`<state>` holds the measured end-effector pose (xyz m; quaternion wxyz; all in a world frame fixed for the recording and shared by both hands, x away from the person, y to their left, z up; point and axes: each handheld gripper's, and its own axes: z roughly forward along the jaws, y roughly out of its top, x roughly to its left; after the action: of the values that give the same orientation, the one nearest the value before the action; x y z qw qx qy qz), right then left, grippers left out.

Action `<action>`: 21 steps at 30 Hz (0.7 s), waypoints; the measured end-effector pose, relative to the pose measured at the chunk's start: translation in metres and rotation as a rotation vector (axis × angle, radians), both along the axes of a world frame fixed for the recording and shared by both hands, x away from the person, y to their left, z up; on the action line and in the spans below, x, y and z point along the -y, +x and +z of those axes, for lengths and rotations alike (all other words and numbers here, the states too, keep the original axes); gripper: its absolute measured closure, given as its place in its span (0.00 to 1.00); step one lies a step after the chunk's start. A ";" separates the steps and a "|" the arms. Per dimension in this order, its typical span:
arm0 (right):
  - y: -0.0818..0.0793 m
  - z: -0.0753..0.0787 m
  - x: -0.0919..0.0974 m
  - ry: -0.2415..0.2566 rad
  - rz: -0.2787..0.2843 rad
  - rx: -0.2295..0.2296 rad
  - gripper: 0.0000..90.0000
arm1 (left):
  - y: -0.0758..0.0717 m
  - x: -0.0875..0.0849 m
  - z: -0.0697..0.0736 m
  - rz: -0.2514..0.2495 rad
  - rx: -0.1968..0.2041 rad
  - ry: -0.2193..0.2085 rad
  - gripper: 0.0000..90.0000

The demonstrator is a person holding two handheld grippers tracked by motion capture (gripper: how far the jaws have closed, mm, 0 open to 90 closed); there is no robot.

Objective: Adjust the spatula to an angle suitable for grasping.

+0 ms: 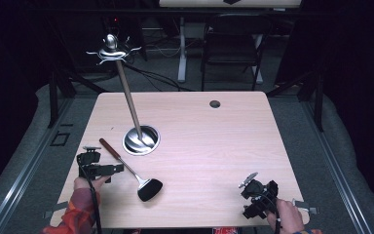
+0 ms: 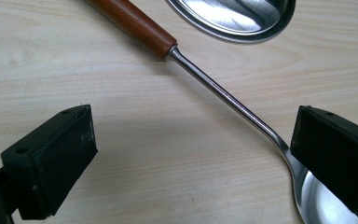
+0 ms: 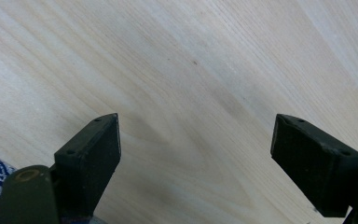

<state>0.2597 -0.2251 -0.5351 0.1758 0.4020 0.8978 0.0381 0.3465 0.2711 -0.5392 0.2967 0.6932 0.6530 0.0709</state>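
High view: ladle point(image 1: 131, 171) lies beside stand base point(image 1: 140, 140); both grippers' jaws gape wide, empty.

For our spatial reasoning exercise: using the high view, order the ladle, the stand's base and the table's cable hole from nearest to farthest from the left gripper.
1. Ladle, lying just right of the left gripper.
2. Stand's base, up and right, mid-table.
3. Cable hole, near the far edge.

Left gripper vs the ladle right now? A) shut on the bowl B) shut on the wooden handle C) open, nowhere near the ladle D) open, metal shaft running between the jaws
D: the left gripper stands wide open, and the ladle shaft lies on the table between the jaws, unclamped.
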 end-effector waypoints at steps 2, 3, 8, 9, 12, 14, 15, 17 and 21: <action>0.000 0.000 -0.001 0.004 0.005 -0.002 0.17 | 0.000 0.000 0.000 0.002 -0.002 0.003 0.00; 0.000 0.000 -0.001 0.004 0.005 -0.002 0.17 | 0.001 0.001 -0.001 0.008 -0.002 0.006 0.00; 0.001 -0.002 -0.002 0.020 0.001 0.002 0.17 | 0.003 0.011 -0.004 0.006 -0.007 0.020 0.00; 0.001 0.000 -0.003 -0.012 0.010 -0.006 0.17 | 0.004 0.013 -0.004 0.006 -0.007 0.026 0.00; 0.001 -0.001 -0.003 -0.003 0.012 -0.010 0.17 | 0.008 0.019 -0.006 0.015 0.007 0.049 0.00; 0.003 -0.002 -0.004 -0.005 0.016 -0.016 0.17 | 0.009 0.021 -0.004 0.030 0.018 0.064 0.00; 0.003 -0.002 -0.004 -0.005 0.016 -0.016 0.17 | 0.009 0.021 -0.004 0.030 0.018 0.064 0.00; 0.003 -0.003 -0.005 -0.004 0.018 -0.015 0.17 | 0.011 0.023 -0.005 0.032 0.016 0.066 0.00; 0.004 -0.003 -0.007 -0.003 0.022 -0.015 0.17 | 0.014 0.030 -0.010 0.017 -0.003 0.073 0.00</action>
<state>0.2640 -0.2185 -0.5380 0.1694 0.3922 0.9035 0.0357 0.3607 0.2412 -0.5488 0.2696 0.6982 0.6562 0.0962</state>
